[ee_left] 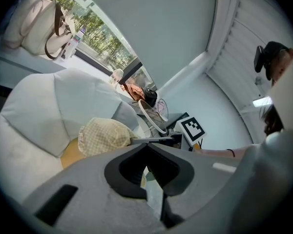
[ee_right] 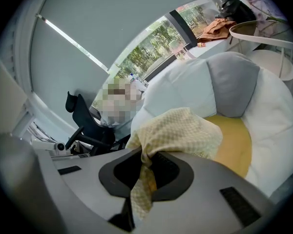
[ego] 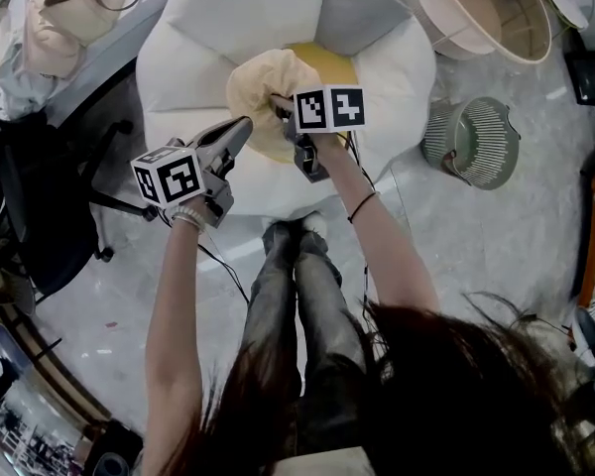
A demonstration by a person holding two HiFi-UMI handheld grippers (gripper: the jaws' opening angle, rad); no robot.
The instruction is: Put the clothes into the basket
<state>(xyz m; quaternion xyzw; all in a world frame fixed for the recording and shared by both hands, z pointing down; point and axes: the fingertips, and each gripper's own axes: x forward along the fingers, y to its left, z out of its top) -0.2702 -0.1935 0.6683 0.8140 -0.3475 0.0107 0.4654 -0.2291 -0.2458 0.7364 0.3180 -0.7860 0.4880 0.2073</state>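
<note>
Your right gripper has its jaws clamped on the yellow checked cloth, with a fold hanging down between them. Your left gripper has its jaws drawn together on the cloth's edge (only a pale sliver shows in the gap). The cloth is bunched between the two, above the white petal cushion. The beige basket and the slatted basket sit well apart to the right.
</note>
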